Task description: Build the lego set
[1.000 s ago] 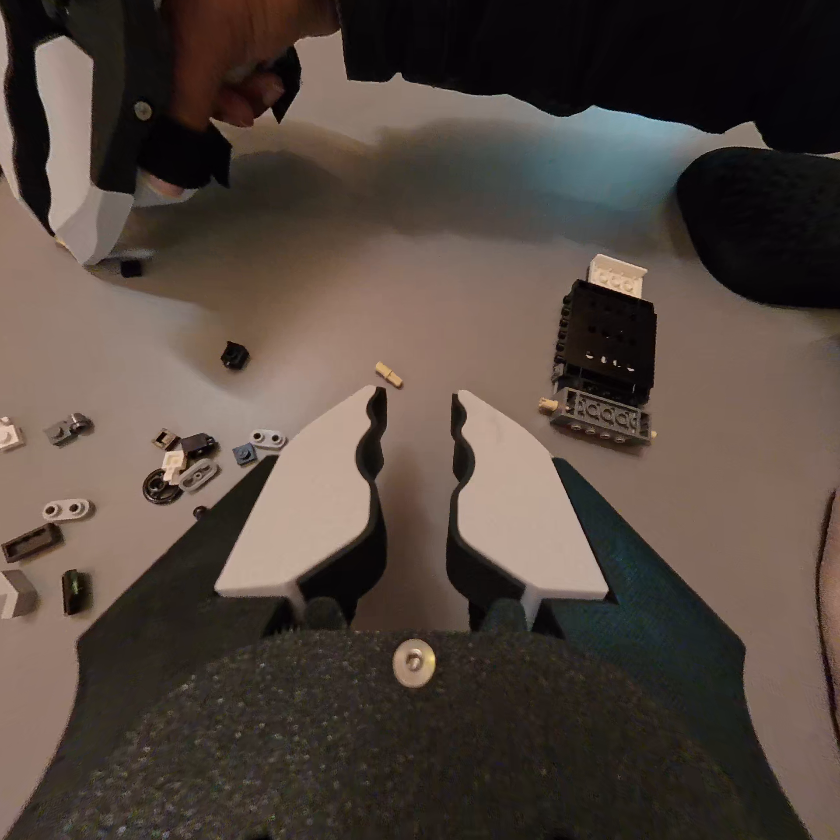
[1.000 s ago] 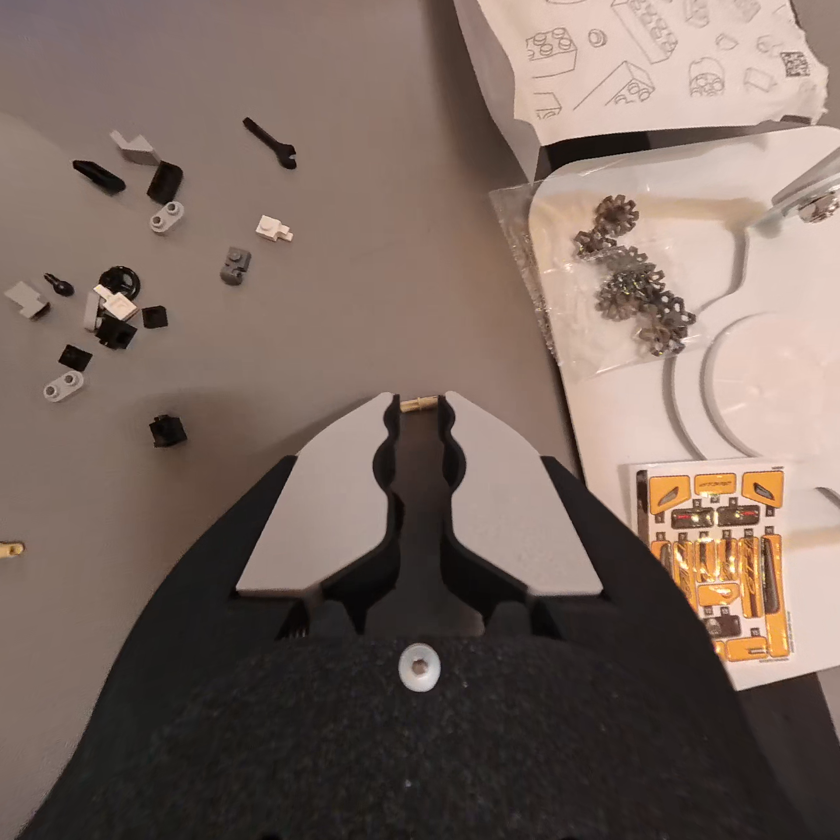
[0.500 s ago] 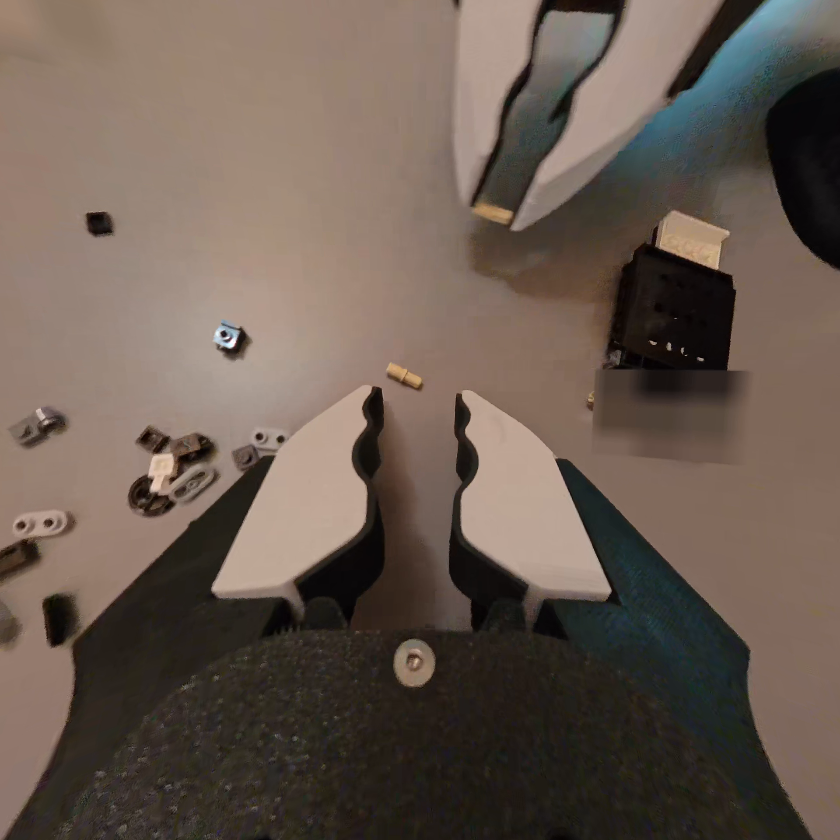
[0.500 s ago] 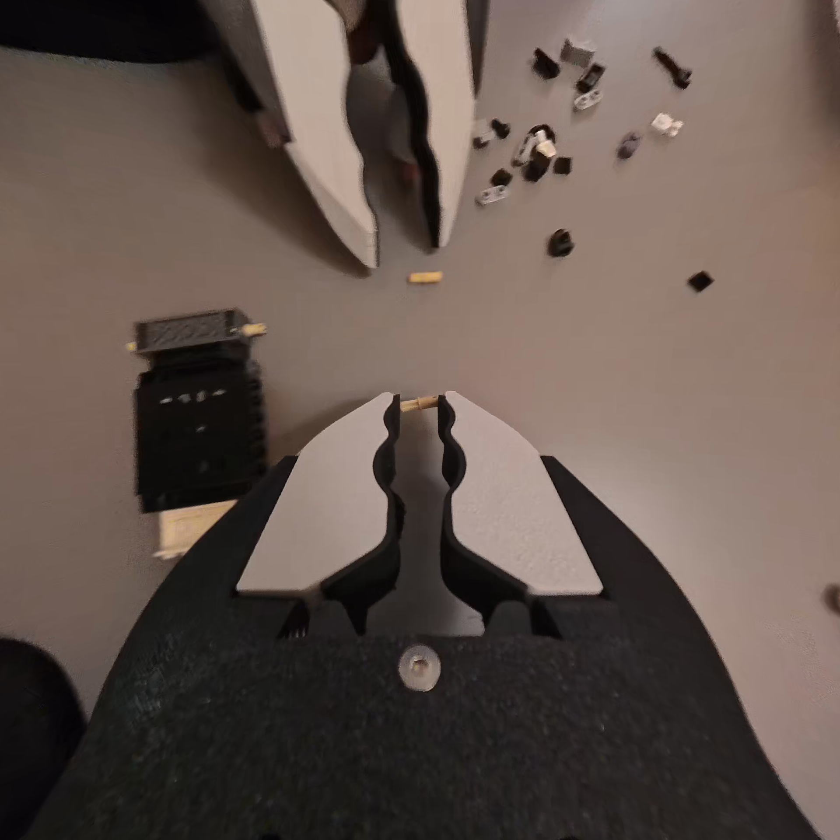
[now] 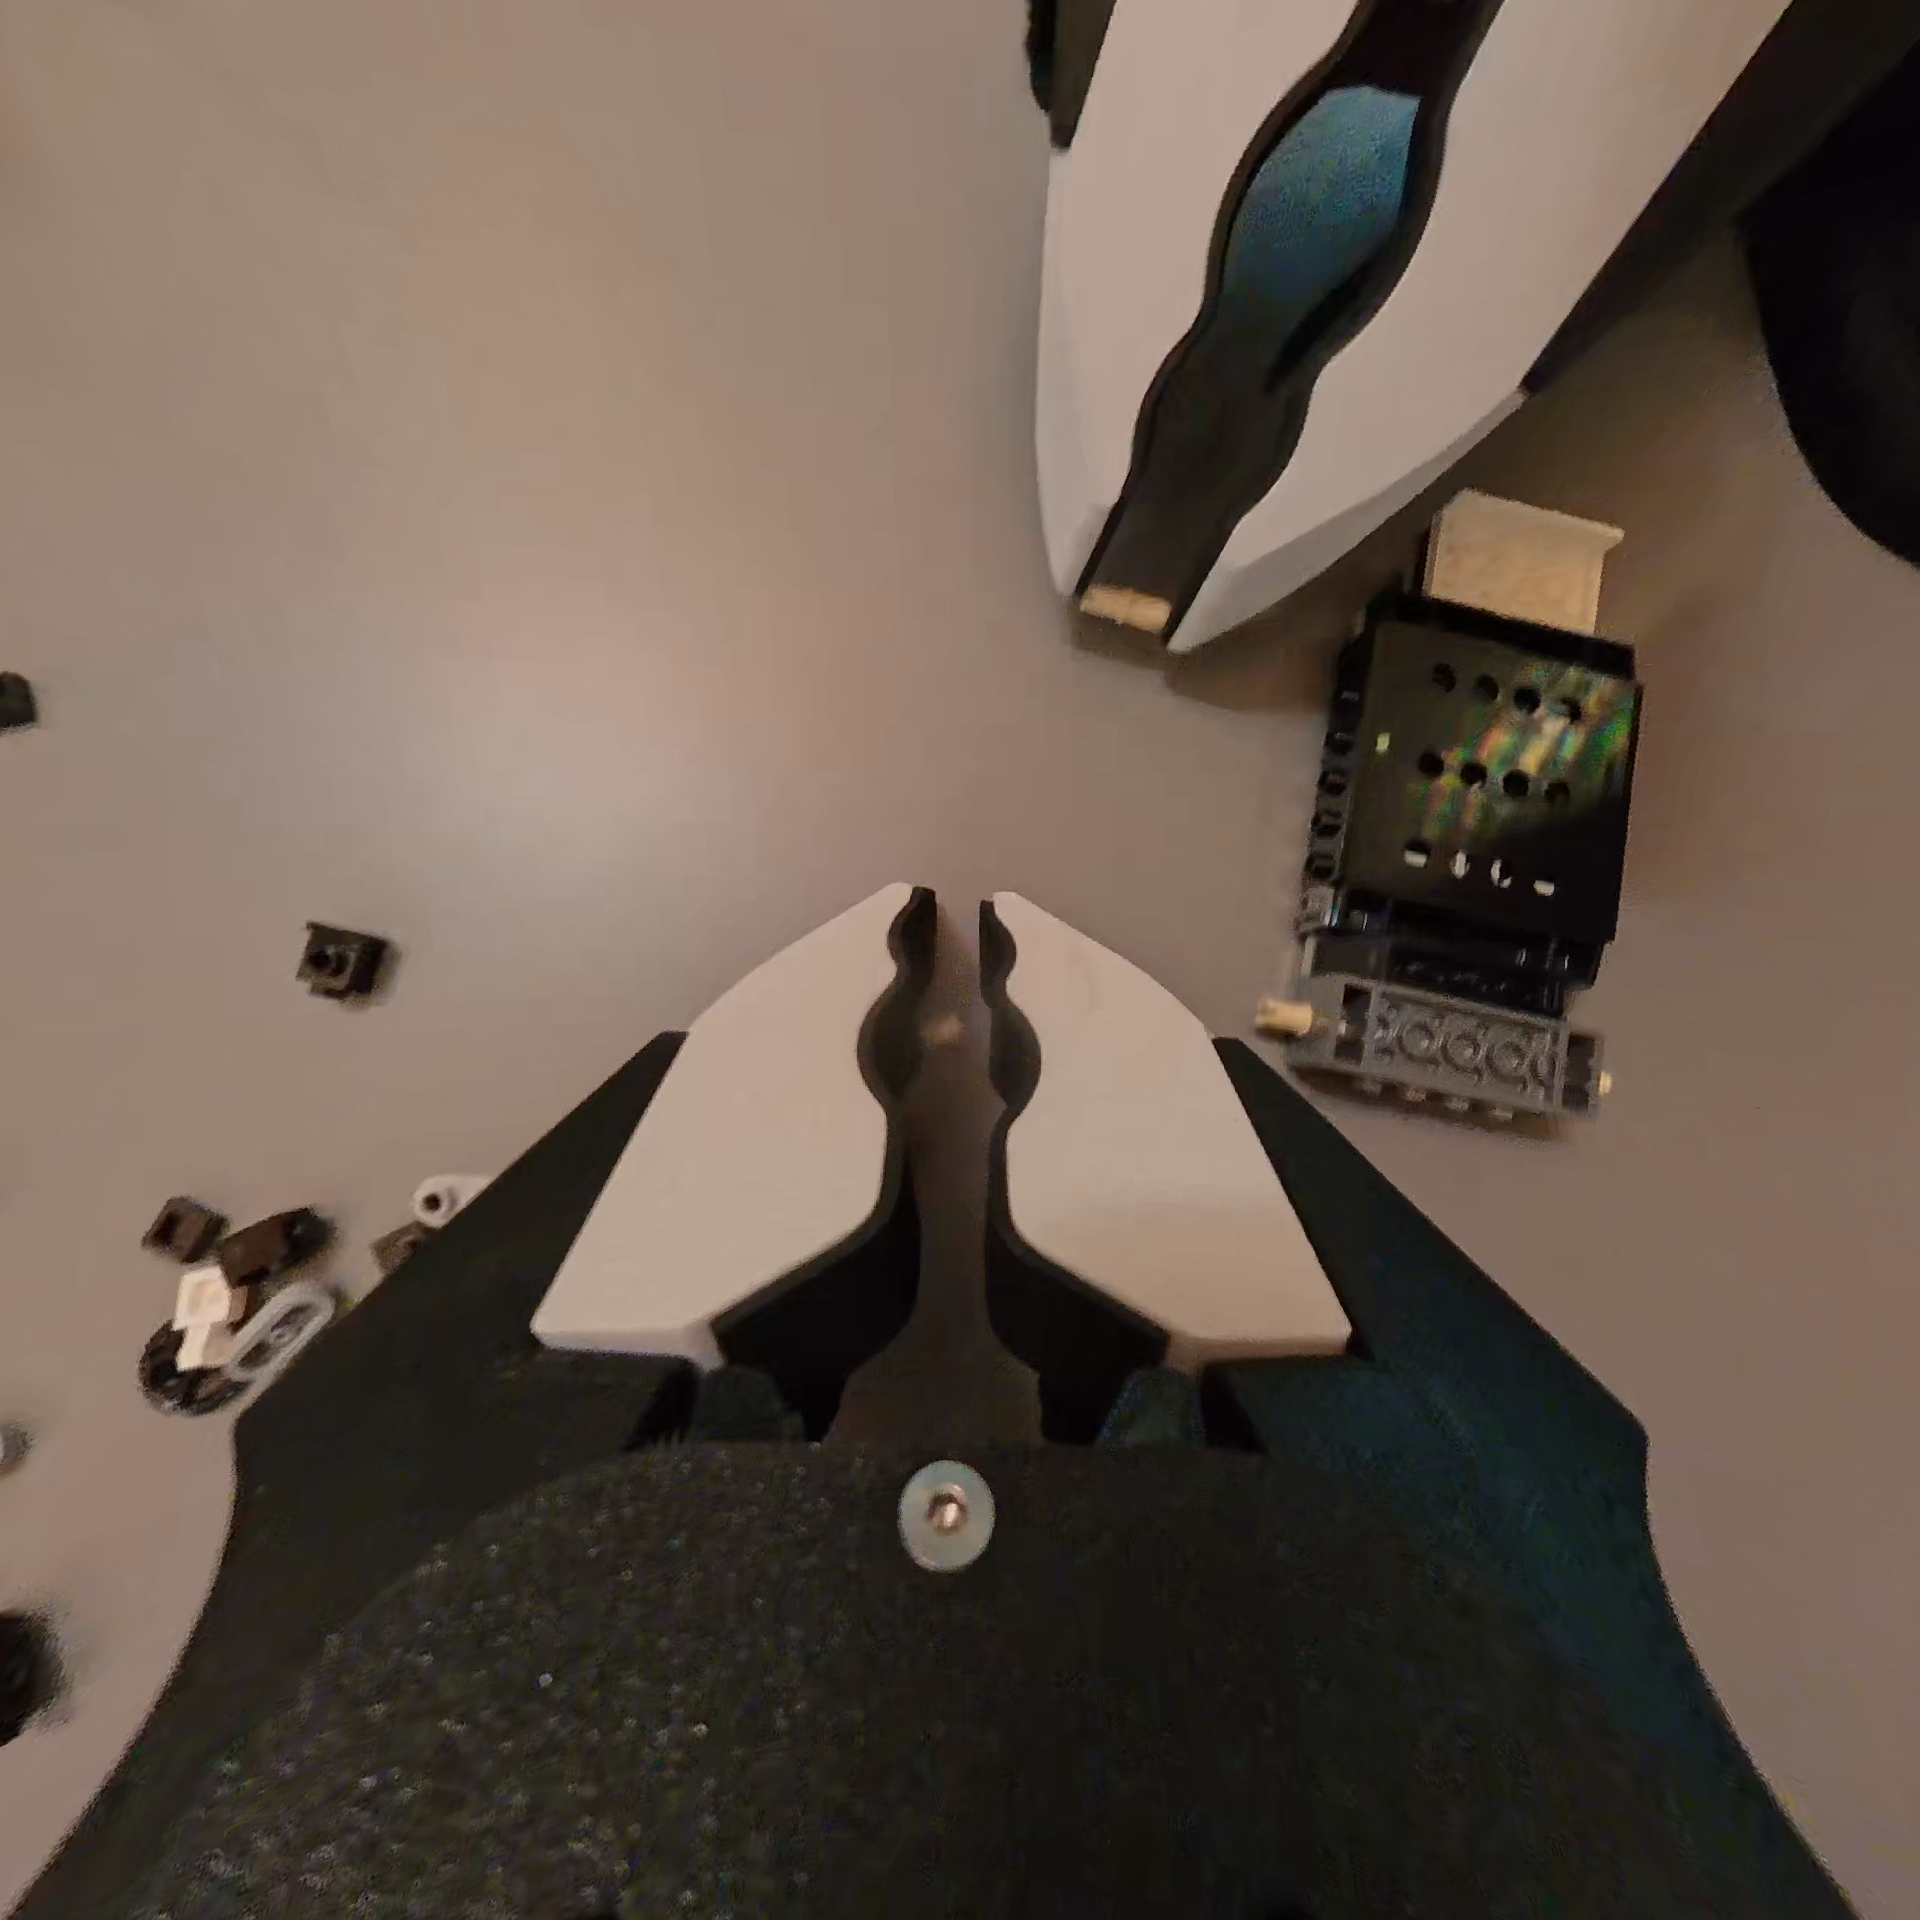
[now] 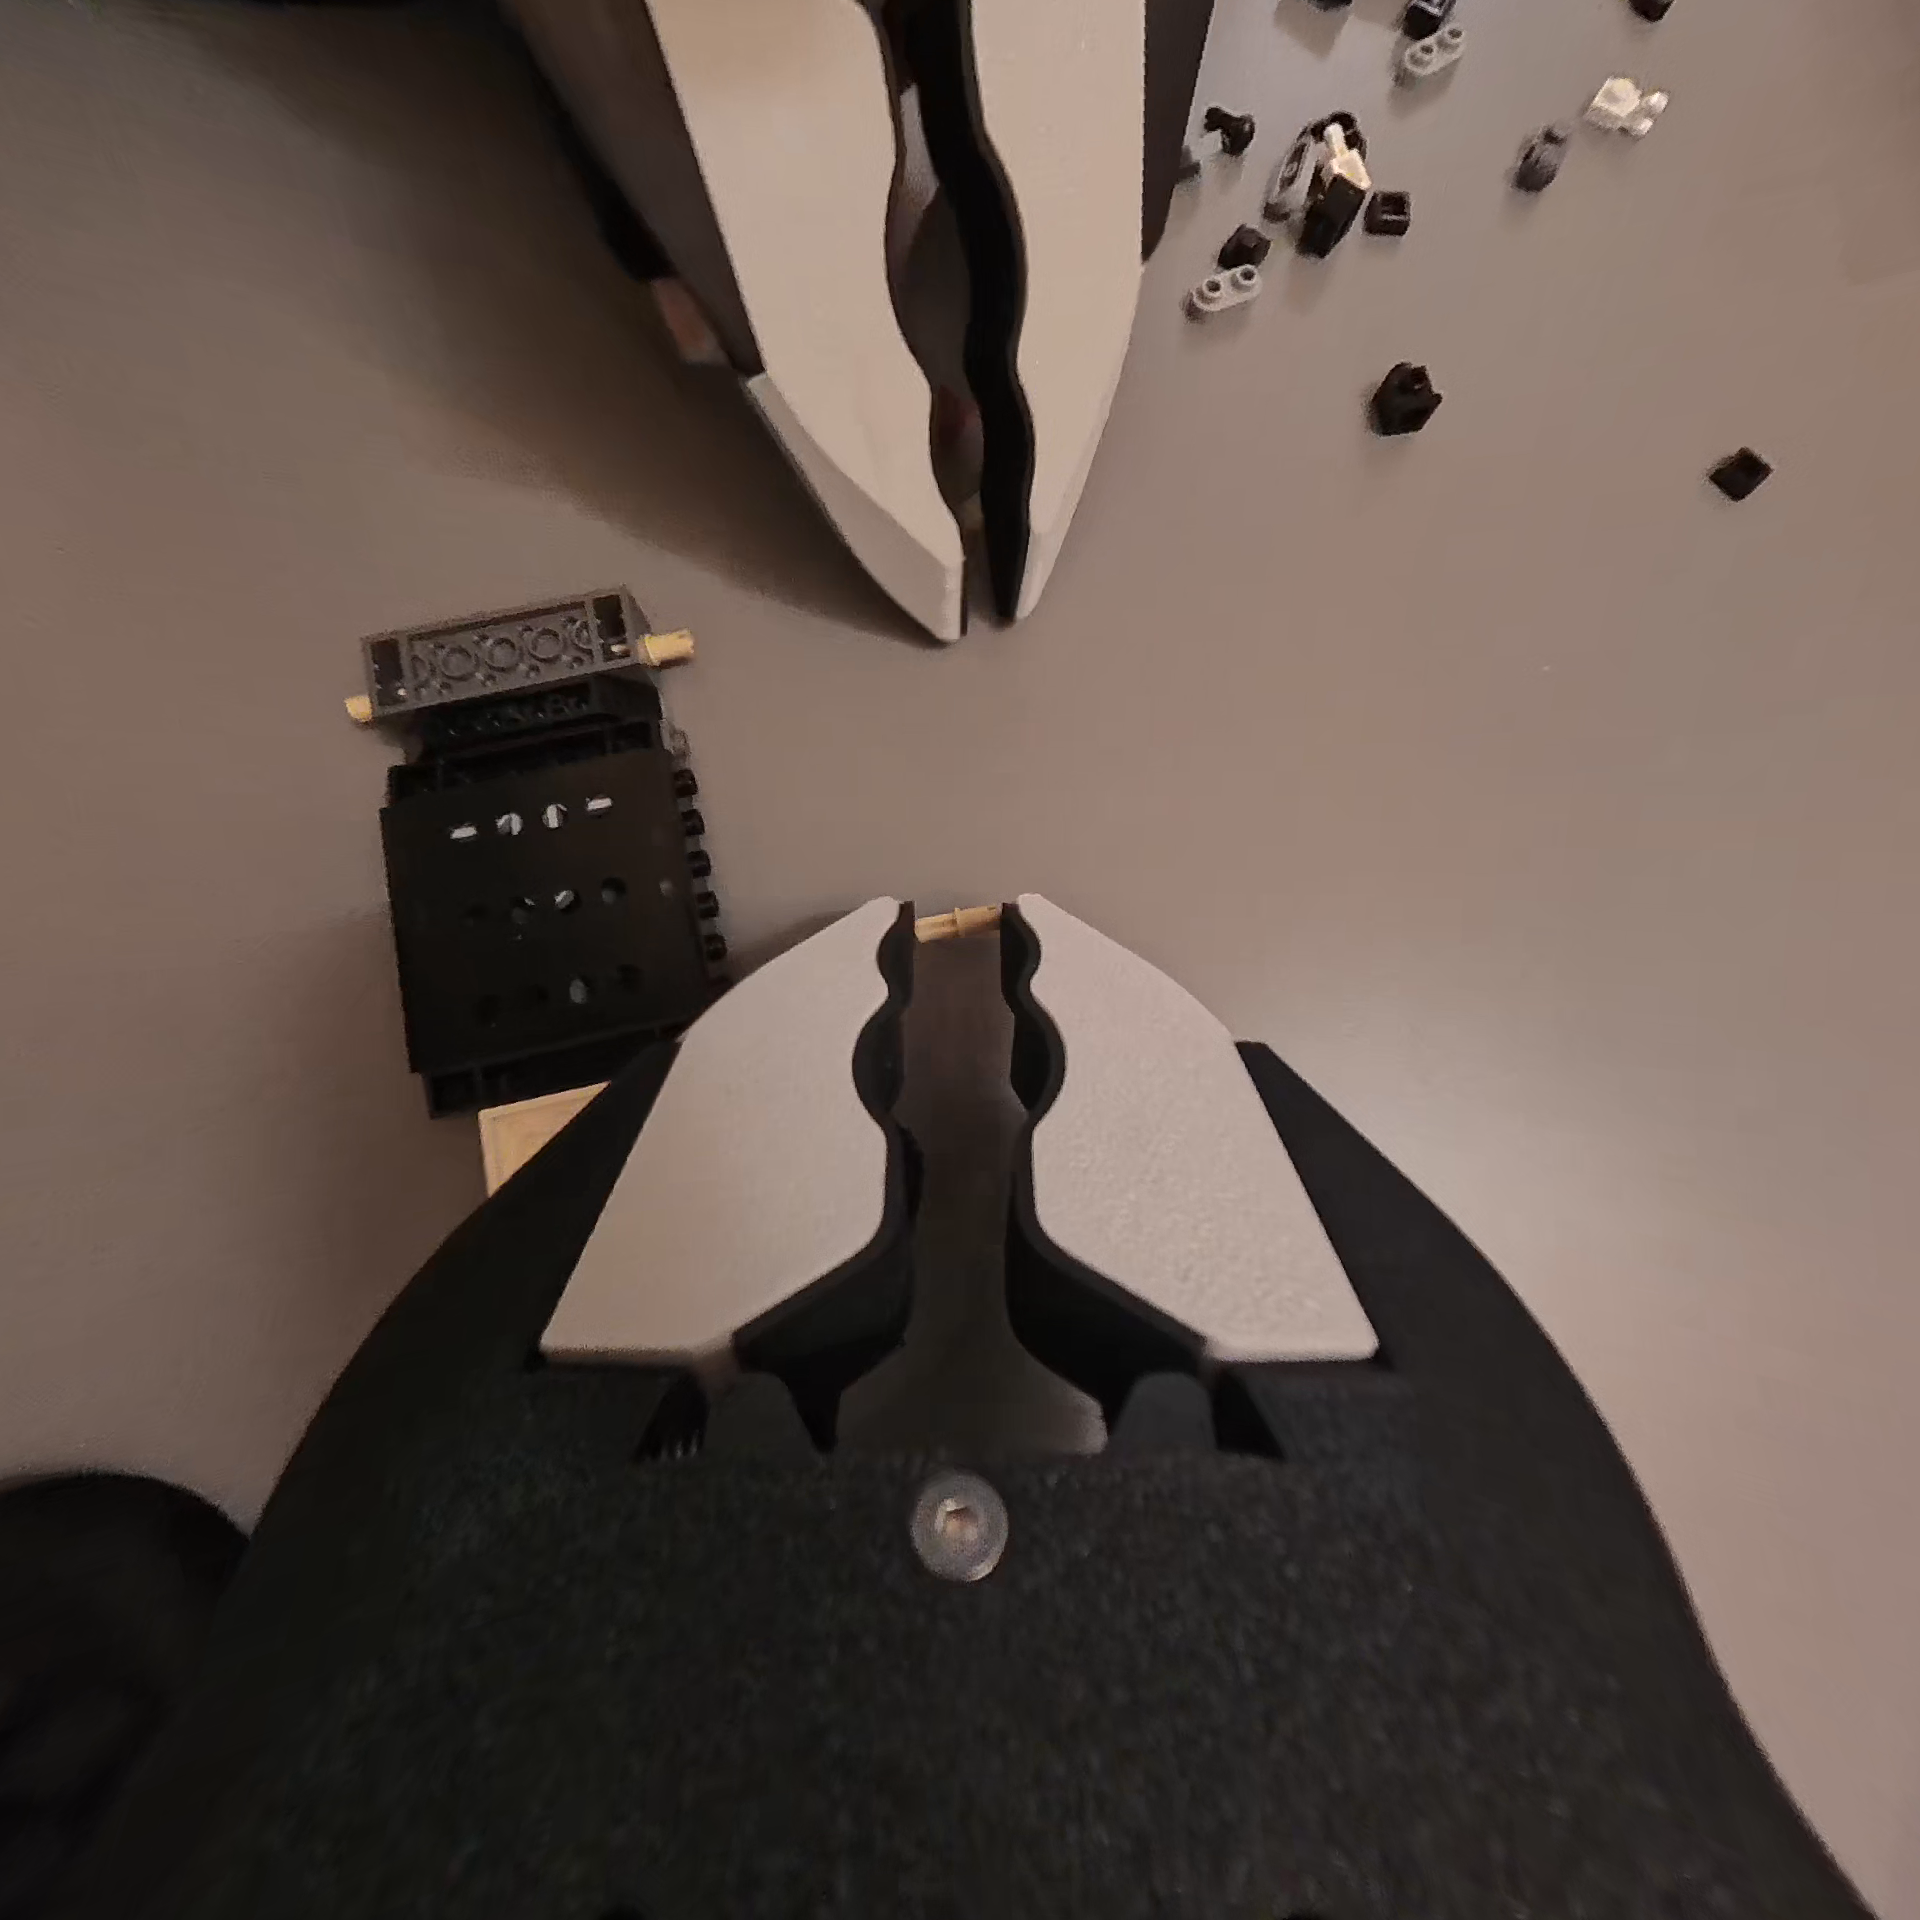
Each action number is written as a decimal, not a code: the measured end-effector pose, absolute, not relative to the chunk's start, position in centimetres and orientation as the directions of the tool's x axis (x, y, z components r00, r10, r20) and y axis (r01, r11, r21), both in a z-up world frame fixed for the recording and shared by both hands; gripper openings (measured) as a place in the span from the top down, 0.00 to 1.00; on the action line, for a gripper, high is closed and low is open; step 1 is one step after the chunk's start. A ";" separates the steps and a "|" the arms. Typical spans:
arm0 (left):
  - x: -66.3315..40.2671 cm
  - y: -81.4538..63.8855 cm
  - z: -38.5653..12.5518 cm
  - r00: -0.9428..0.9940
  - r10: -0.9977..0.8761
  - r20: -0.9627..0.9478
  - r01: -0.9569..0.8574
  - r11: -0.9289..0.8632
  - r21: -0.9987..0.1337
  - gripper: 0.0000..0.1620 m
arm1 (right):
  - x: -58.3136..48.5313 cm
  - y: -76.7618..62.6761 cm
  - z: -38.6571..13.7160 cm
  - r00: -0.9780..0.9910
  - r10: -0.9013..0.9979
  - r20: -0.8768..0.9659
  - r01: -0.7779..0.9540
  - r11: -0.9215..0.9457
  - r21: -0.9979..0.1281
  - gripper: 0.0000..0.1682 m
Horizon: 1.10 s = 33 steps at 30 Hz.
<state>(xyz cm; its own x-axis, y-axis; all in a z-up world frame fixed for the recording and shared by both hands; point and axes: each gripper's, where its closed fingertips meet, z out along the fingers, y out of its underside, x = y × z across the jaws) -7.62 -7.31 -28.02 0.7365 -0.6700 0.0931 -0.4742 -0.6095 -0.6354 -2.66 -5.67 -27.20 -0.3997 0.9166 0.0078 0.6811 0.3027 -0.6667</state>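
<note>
the black chassis lies part-built on the bench. right gripper fingers pinch a tan pin; left gripper fingers nearly pressed together over another; loose pieces remain.

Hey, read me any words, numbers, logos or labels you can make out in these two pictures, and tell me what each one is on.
None can be read in either view.
Grey brick on the black assembly: faint moulded marks, too small to read.
Tan pin in the right gripper, tan pin in the left gripper: bare.
</note>
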 end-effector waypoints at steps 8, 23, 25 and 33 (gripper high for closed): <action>-5.1 -6.1 -27.7 0.758 -0.633 0.156 -0.392 -0.634 -0.666 0.90 | -3.5 -5.5 -27.6 -0.390 0.920 0.042 0.702 0.326 -0.633 0.91; -8.7 -6.7 -26.1 0.791 -0.604 0.092 -0.402 -0.628 -0.666 0.82 | -3.7 -6.1 -27.3 -0.390 0.921 0.009 0.695 0.301 -0.653 0.83; -11.7 -5.6 -26.4 0.858 -0.512 0.040 -0.369 -0.669 -0.645 0.82 | -3.9 -6.0 -26.7 -0.379 0.925 0.005 0.682 0.283 -0.674 0.83; -12.8 -5.0 -28.0 0.883 -0.465 0.061 -0.342 -0.728 -0.595 0.85 | -3.9 -5.6 -25.9 -0.360 0.933 0.005 0.659 0.257 -0.707 0.83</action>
